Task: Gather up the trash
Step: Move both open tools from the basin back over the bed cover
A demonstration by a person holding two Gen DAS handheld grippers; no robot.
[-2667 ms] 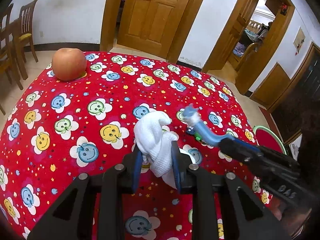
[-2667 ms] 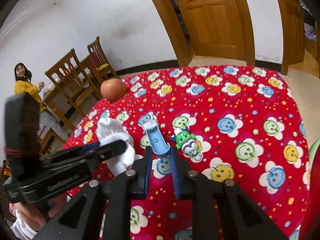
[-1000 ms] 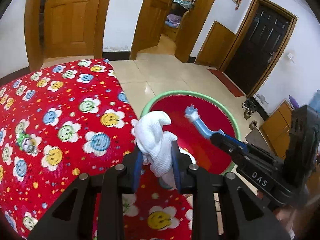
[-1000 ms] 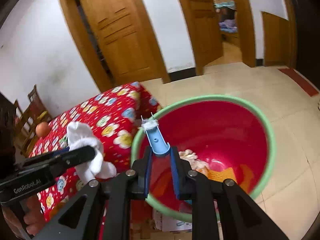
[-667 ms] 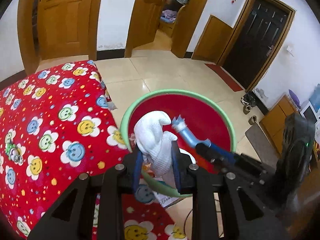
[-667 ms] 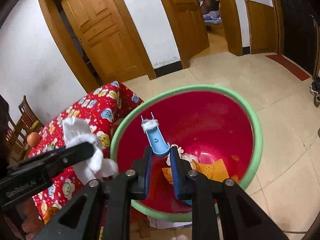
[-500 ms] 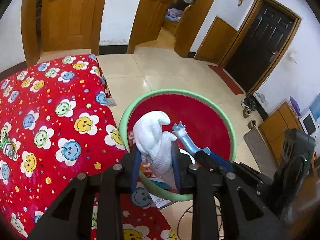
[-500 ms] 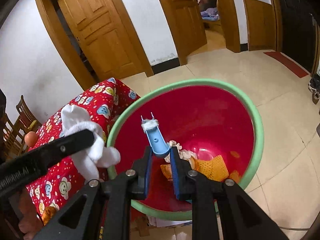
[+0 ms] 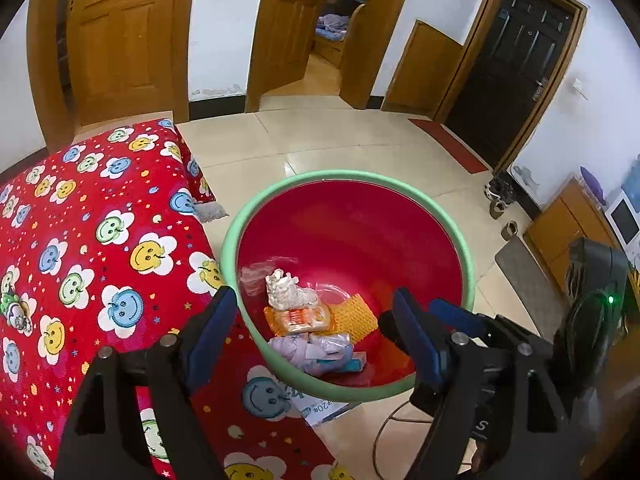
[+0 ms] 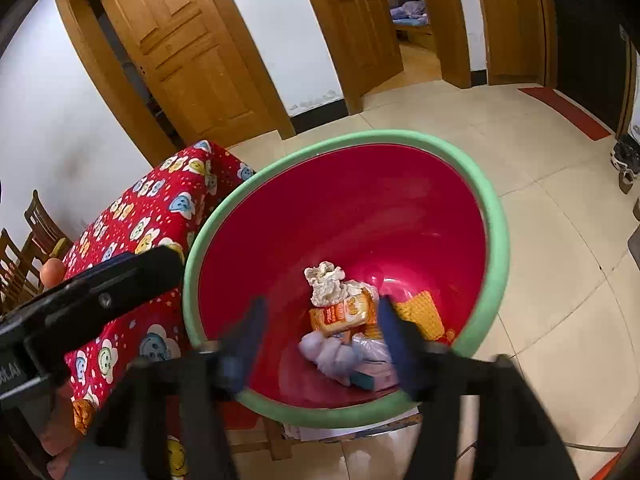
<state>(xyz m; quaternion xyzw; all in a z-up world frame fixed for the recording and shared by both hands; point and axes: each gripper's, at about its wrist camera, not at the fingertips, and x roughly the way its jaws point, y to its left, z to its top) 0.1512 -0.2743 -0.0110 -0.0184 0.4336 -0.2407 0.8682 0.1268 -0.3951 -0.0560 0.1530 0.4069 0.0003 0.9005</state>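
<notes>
my left gripper (image 9: 316,328) hangs over the near rim of the red basin (image 9: 469,264), the one with the green edge. its jaws are opening and nothing sits between them. my right gripper (image 10: 320,336) hangs over the same basin; its jaws are also opening, blurred, with nothing between the pads.

the trash lies at the bottom of the basin: a crumpled white wad (image 9: 289,290) on top, an orange snack wrapper (image 9: 298,318) just below it, an orange mesh piece (image 9: 354,318) beside that, and pale plastic bags (image 9: 310,352) nearest me.

the basin stands just beside the table with the red smiley-flower cloth (image 9: 100,240). a small green toy (image 9: 14,312) rests on the cloth, well apart from the basin.
</notes>
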